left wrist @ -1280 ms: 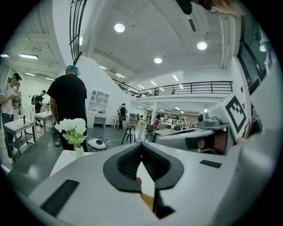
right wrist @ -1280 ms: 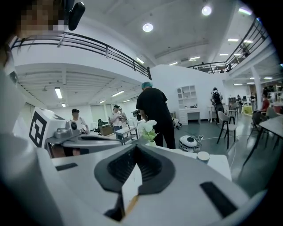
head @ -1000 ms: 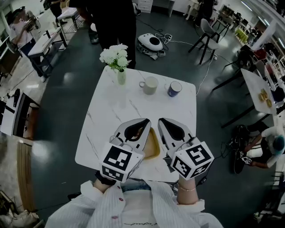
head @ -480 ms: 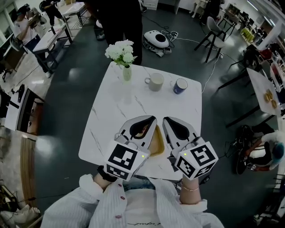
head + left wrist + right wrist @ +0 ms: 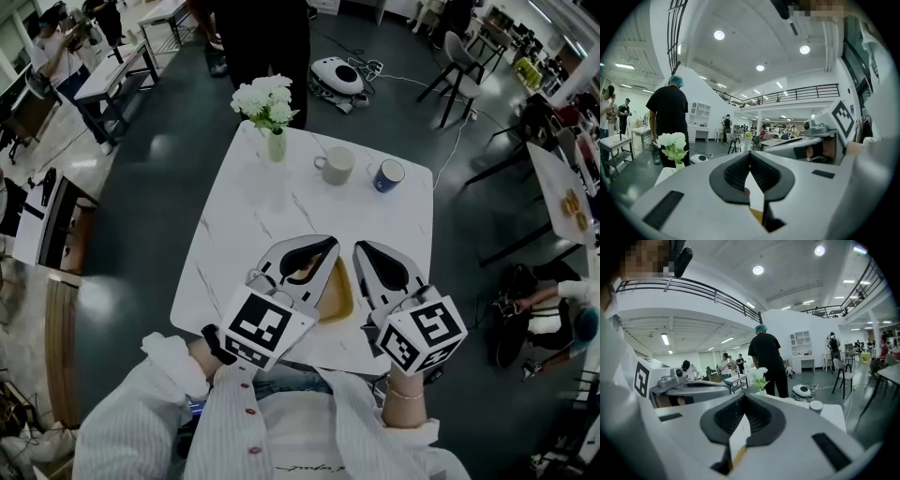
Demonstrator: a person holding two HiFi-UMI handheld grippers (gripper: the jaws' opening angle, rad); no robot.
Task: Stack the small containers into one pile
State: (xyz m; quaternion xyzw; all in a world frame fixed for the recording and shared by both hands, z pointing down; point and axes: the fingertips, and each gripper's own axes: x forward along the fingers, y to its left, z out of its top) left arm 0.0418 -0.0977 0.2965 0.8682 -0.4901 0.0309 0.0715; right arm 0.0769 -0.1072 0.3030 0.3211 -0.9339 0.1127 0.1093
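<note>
Although both grippers partly cover it, a tan container [image 5: 336,292] shows on the near part of the table [image 5: 281,211], lying under and between them. The left gripper [image 5: 331,243] and right gripper [image 5: 359,247] hang side by side, each with jaws closed tip to tip on nothing. At the far edge stand flowers [image 5: 267,101], a white mug [image 5: 337,166] and a blue mug [image 5: 388,175].

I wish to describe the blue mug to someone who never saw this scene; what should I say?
Look at the white marble table. Along its far edge stand a vase of white flowers, a pale mug and, nearest the right corner, the blue mug. It is the only blue one.
</note>
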